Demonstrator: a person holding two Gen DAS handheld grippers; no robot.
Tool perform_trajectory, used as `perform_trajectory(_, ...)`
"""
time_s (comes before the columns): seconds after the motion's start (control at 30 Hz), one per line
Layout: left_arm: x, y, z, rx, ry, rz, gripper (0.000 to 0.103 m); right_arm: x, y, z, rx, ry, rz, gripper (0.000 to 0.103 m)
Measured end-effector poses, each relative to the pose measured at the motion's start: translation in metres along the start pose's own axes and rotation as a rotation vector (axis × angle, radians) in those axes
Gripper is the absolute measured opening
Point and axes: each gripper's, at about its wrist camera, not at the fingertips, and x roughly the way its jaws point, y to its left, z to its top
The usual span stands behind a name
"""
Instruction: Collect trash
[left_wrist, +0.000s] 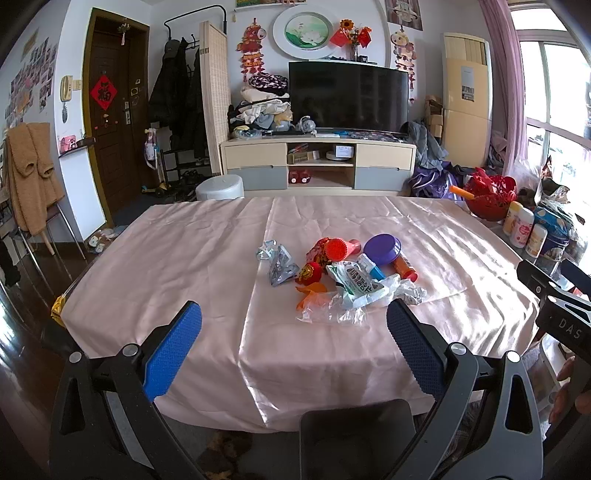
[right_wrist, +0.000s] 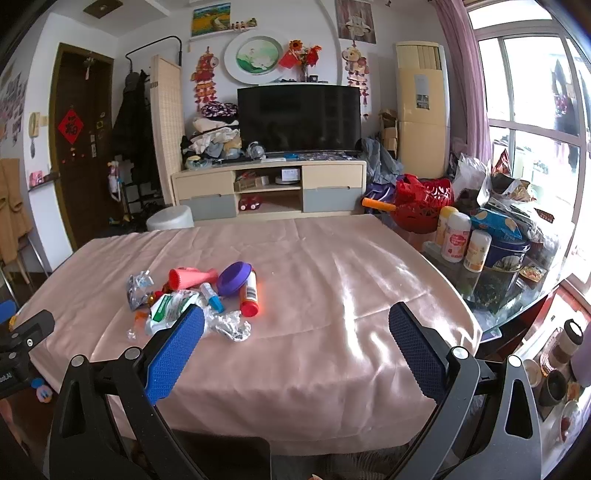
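Note:
A pile of trash lies mid-table on the pink cloth (left_wrist: 184, 258): crumpled silver wrapper (left_wrist: 279, 262), red wrappers (left_wrist: 312, 271), clear plastic (left_wrist: 332, 310), a green-printed white packet (left_wrist: 354, 282), a purple lid (left_wrist: 382, 248), an orange tube (left_wrist: 404, 268) and a pink cone (left_wrist: 341, 249). My left gripper (left_wrist: 293, 317) is open and empty, held above the near table edge in front of the pile. My right gripper (right_wrist: 295, 325) is open and empty, to the right of the pile (right_wrist: 192, 299); its left pad (right_wrist: 173, 354) overlaps the packet (right_wrist: 168, 308) in view.
A red basket (right_wrist: 424, 206), white bottles (right_wrist: 456, 238) and snack bags (right_wrist: 498, 221) crowd the table's right end. A dark chair back (left_wrist: 356, 432) stands at the near edge. A white stool (left_wrist: 219, 188) and a TV cabinet (left_wrist: 317, 166) stand beyond the far edge.

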Motion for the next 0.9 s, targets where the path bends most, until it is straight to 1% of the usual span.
perform_trajectory(0.23, -0.0038, -0.0049, 0.0033, 0.0, -0.001, 0.001, 0.095, 0.0002, -0.0003, -0.0006, 0.0, 0.0, 0.001, 0.1)
perform_trajectory(0.63, -0.0027, -0.0021, 0.002, -0.002, -0.002, -0.002, 0.095, 0.0007, -0.0012, -0.0006, 0.002, 0.002, 0.003, 0.1)
perform_trajectory(0.8, -0.001, -0.0045, 0.007, 0.001, 0.008, -0.007, 0.095, 0.0009, -0.0017, -0.0013, 0.003, 0.002, 0.003, 0.1)
perform_trajectory(0.9, -0.001, 0.0005, 0.0069, -0.002, 0.001, -0.004, 0.095, 0.001, -0.002, -0.0012, 0.004, 0.002, 0.004, 0.1)
